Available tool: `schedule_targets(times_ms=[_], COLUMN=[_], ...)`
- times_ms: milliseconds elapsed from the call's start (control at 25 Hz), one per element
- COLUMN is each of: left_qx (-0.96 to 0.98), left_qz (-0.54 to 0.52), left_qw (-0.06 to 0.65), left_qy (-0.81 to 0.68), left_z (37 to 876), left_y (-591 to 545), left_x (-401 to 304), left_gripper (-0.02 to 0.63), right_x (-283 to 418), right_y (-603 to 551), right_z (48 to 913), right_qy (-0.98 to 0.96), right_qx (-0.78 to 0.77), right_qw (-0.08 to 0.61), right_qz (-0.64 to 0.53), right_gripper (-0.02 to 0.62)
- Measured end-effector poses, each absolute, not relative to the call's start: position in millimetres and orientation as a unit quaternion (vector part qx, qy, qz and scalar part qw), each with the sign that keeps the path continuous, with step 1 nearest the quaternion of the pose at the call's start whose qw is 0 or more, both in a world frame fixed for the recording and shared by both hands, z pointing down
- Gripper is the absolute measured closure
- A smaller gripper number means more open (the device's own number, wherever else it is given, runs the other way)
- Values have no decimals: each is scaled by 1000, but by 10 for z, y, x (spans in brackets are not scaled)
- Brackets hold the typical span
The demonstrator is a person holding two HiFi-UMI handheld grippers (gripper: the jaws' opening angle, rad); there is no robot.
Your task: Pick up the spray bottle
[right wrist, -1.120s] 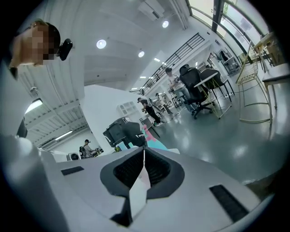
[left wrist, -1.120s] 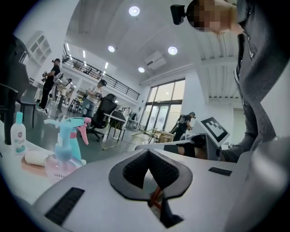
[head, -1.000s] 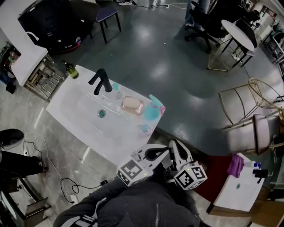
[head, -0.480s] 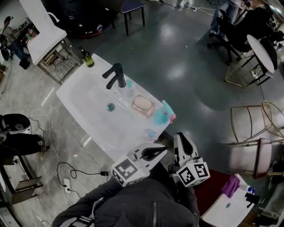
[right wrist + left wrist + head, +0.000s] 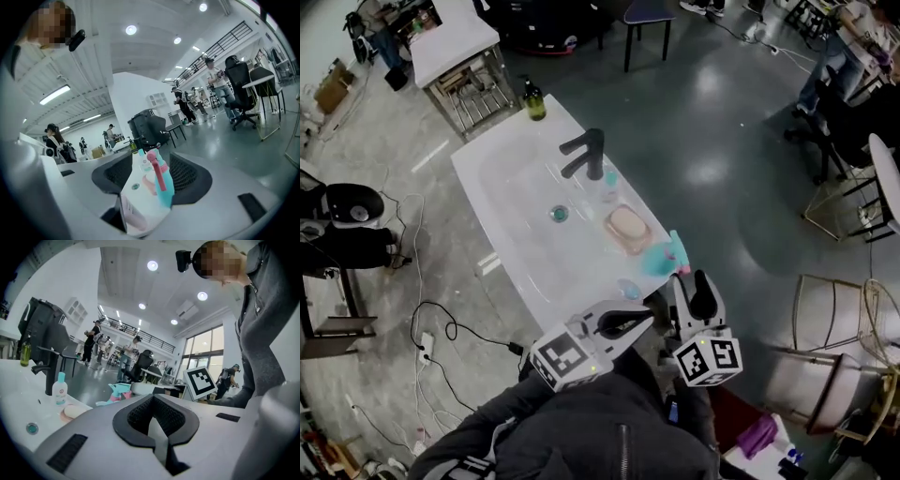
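Observation:
The teal spray bottle (image 5: 663, 255) with a pink trigger stands upright at the near right corner of the white sink counter (image 5: 511, 202). My right gripper (image 5: 697, 284) hovers just short of that corner. Its jaws are opening, and in the right gripper view the spray bottle (image 5: 161, 186) shows through the gap between the jaws, ahead of them and untouched. My left gripper (image 5: 639, 317) is beside the right one, off the counter's near edge, shut and holding nothing. In the left gripper view the spray bottle (image 5: 117, 390) lies beyond the left gripper (image 5: 155, 412).
On the counter stand a black faucet (image 5: 585, 153), a pink soap on its dish (image 5: 627, 228), a small clear bottle with a teal cap (image 5: 609, 178) and a dark green bottle (image 5: 533, 99) at the far corner. Cables (image 5: 431, 337) trail on the floor to the left; chairs (image 5: 825, 309) stand to the right.
The head view has swung, bringing the counter toward the centre. Both grippers have closed in on the counter's near corner. The right gripper's jaws have gone from shut to open.

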State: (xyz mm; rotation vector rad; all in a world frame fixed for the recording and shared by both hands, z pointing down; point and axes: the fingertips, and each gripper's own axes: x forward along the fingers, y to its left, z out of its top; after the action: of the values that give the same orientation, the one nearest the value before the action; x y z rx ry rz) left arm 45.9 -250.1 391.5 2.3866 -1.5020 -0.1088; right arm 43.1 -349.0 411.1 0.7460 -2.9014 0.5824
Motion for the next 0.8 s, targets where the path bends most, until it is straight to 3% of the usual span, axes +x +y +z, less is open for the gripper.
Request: schedule_targets(times_ms=[800], left_qx=[741], left_qz=[-89], left_qw=[178], left_qy=[-641], left_z=[3863], left_y=[-2491], left_x=[105], left_gripper=[600], right_x=[-99], right_y=[-3756], right_z=[4392], right_qy=[-966], right_qx=[163], right_qw=[100], right_qz=[176], right_gripper=[383])
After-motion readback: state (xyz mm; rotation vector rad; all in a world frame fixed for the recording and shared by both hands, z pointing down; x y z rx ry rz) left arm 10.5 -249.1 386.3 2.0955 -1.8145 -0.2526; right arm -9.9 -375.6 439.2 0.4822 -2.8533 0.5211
